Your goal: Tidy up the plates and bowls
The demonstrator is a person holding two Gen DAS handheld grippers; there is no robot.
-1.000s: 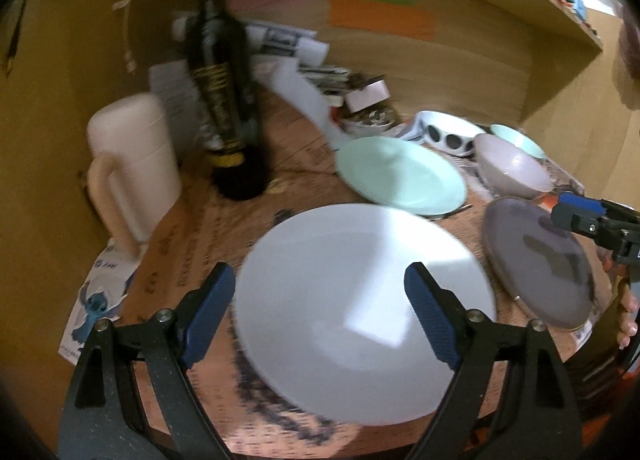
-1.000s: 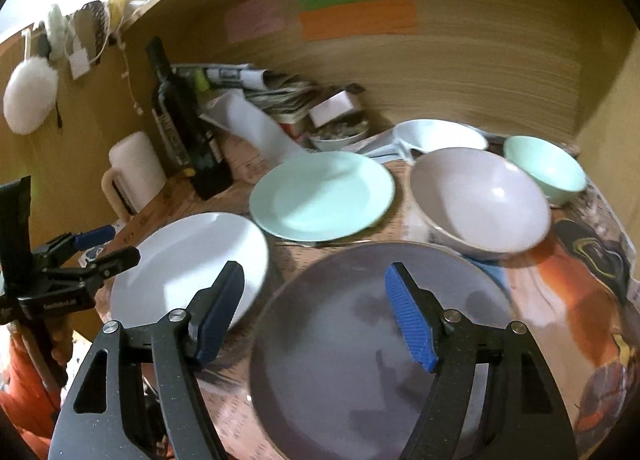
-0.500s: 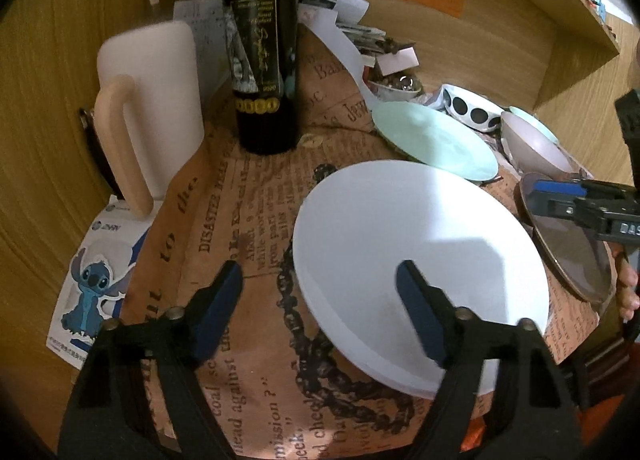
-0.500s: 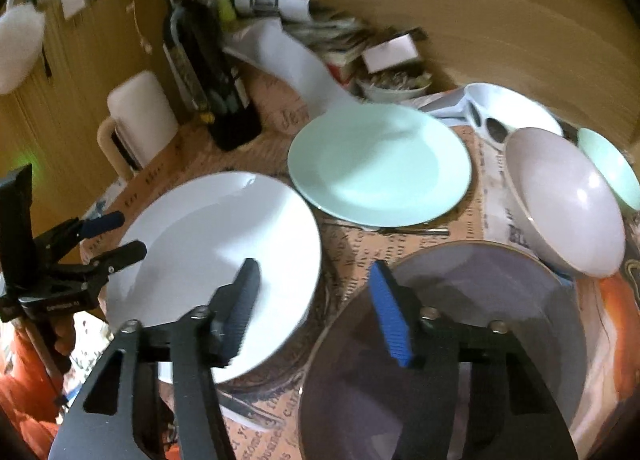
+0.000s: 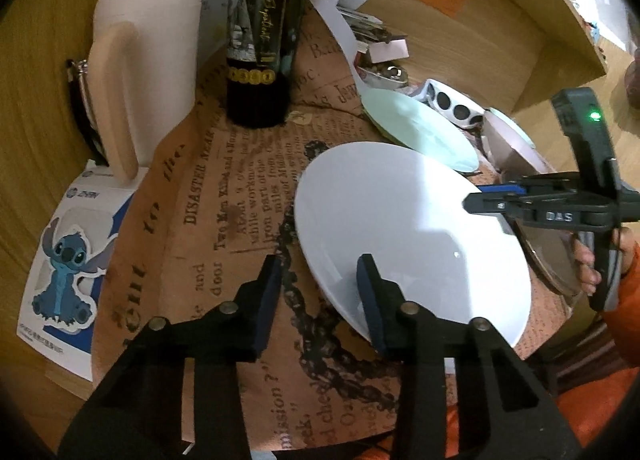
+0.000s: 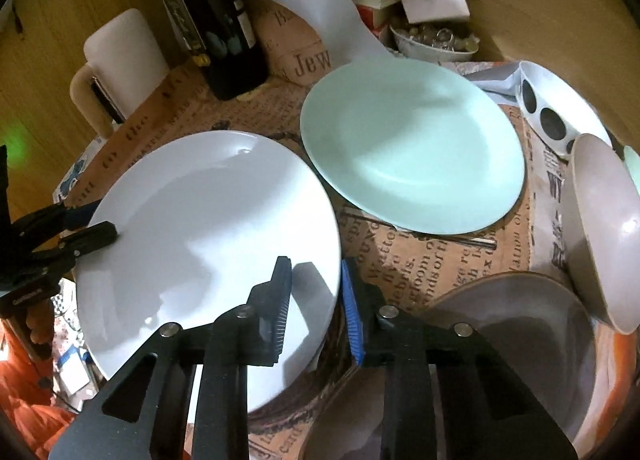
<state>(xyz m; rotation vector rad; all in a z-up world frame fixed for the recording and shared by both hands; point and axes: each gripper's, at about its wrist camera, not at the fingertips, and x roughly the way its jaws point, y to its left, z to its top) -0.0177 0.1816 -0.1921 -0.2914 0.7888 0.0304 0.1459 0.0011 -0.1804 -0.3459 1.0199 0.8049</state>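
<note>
At 6 o'clock both claws, left (image 5: 316,280) and right (image 6: 314,292), have just closed, pinching the white plate (image 6: 208,228); right claw (image 5: 480,200) reads "DAS"

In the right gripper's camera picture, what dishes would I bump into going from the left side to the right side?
Going left to right: white plate → mint green plate → white bowl with black dots → pale pinkish bowl. The dark gray plate sits nearer, at the bottom right, so it has no clear place in the row.
</note>
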